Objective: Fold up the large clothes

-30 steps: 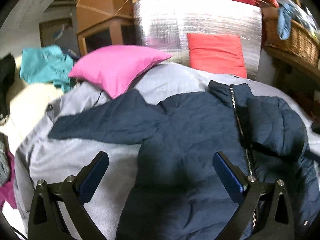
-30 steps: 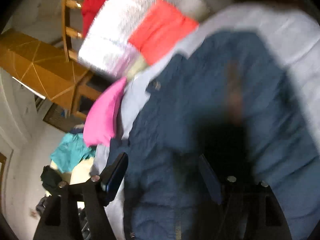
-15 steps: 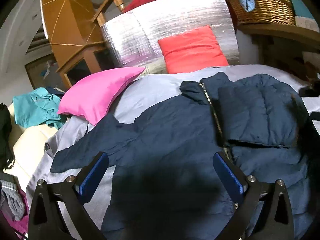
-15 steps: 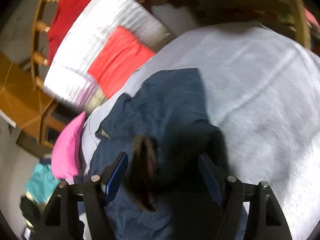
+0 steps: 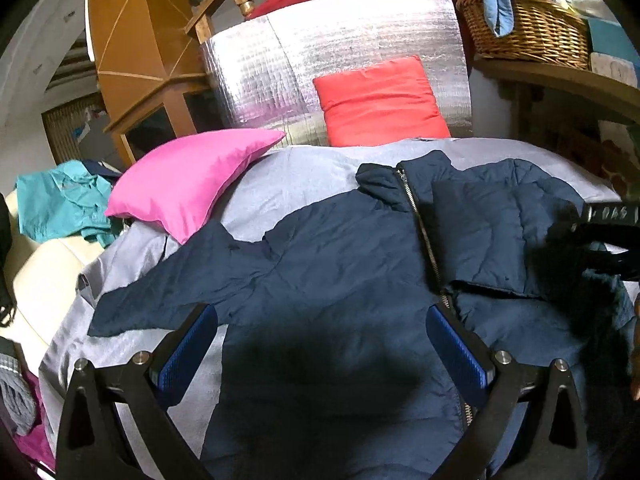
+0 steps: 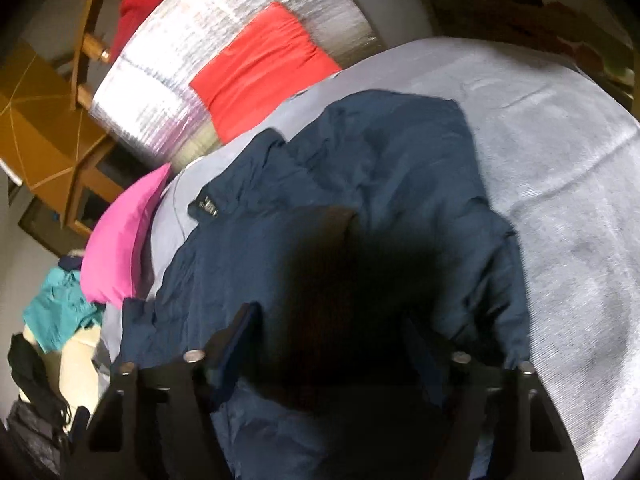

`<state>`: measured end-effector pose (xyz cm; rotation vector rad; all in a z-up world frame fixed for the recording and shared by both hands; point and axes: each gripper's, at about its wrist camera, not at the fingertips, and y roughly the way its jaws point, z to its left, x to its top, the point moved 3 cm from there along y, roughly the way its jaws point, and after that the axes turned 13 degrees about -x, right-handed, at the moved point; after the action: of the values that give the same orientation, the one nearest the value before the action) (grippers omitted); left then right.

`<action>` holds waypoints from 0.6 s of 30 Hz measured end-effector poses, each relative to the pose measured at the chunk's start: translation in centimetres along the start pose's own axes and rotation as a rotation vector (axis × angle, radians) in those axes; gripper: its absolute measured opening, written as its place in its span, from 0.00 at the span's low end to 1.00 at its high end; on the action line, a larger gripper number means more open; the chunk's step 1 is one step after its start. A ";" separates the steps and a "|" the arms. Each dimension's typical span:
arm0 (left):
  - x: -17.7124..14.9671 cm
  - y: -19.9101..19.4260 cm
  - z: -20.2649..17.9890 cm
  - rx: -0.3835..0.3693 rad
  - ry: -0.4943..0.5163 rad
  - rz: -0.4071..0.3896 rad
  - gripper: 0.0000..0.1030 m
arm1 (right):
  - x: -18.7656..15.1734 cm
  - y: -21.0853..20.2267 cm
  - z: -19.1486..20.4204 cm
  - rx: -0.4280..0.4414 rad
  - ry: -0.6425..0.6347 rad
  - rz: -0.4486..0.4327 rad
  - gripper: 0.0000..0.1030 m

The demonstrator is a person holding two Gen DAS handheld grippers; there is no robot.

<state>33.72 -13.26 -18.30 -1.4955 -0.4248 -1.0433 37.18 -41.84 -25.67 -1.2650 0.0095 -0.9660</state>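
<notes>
The right gripper [image 6: 332, 344] was closing over the navy jacket [image 5: 340, 264] (nothing visibly pinched yet); the left gripper [image 5: 320, 352] hung spread. Slippery fabric risked escaping a shallow pinch.

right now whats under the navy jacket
The navy jacket lies spread on a grey sheet, which shows around its edges. Its right sleeve is folded over its front. Anything else beneath it is covered.
</notes>
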 end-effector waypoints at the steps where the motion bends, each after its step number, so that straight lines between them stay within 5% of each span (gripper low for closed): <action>1: 0.0 -0.1 0.3 -0.006 -0.010 0.000 1.00 | -0.1 0.2 0.7 -0.002 -0.020 0.003 0.51; 10: 0.1 -1.1 3.0 -0.022 -0.089 -0.019 1.00 | -1.1 0.3 3.2 -0.032 -0.119 -0.042 0.35; 18: 0.1 -1.9 4.5 -0.028 -0.123 -0.034 1.00 | -1.7 0.2 5.1 -0.034 -0.157 -0.069 0.31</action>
<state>33.93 -8.63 -16.59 -1.5879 -0.5253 -0.9906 38.74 -36.74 -24.83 -1.3768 -0.1412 -0.9265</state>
